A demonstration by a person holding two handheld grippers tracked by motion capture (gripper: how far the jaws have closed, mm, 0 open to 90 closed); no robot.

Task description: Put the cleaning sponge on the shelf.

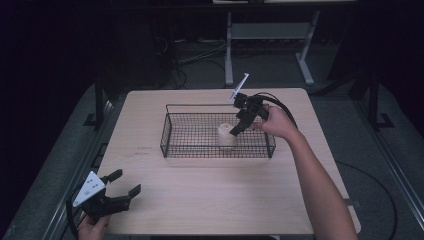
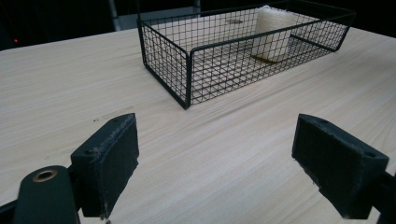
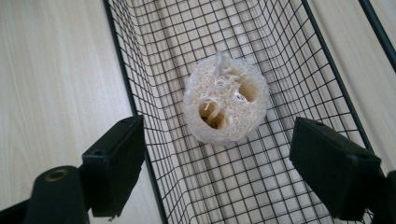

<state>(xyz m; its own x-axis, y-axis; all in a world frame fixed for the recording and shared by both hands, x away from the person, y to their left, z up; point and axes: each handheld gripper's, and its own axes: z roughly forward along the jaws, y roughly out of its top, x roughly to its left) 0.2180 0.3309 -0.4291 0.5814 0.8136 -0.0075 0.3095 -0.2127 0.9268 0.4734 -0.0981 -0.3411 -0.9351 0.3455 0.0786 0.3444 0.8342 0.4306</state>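
A pale loofah sponge [image 1: 226, 135] [image 3: 226, 104] [image 2: 273, 32] stands upright inside a black wire basket [image 1: 172, 112] [image 2: 168, 70] [image 3: 140, 56] in the middle of the wooden table. My right gripper [image 1: 235, 131] [image 3: 217, 168] hovers over the basket, pointing down at the sponge, jaws open on either side above it and apart from it. My left gripper [image 1: 125, 184] [image 2: 215, 163] rests low near the table's front left corner, open and holding nothing, aimed at the basket.
The wooden tabletop [image 1: 215, 195] stretches bare in front of the basket. Behind the table, on the dark floor, stand a grey metal frame [image 1: 270, 45] and some cables [image 1: 172, 65].
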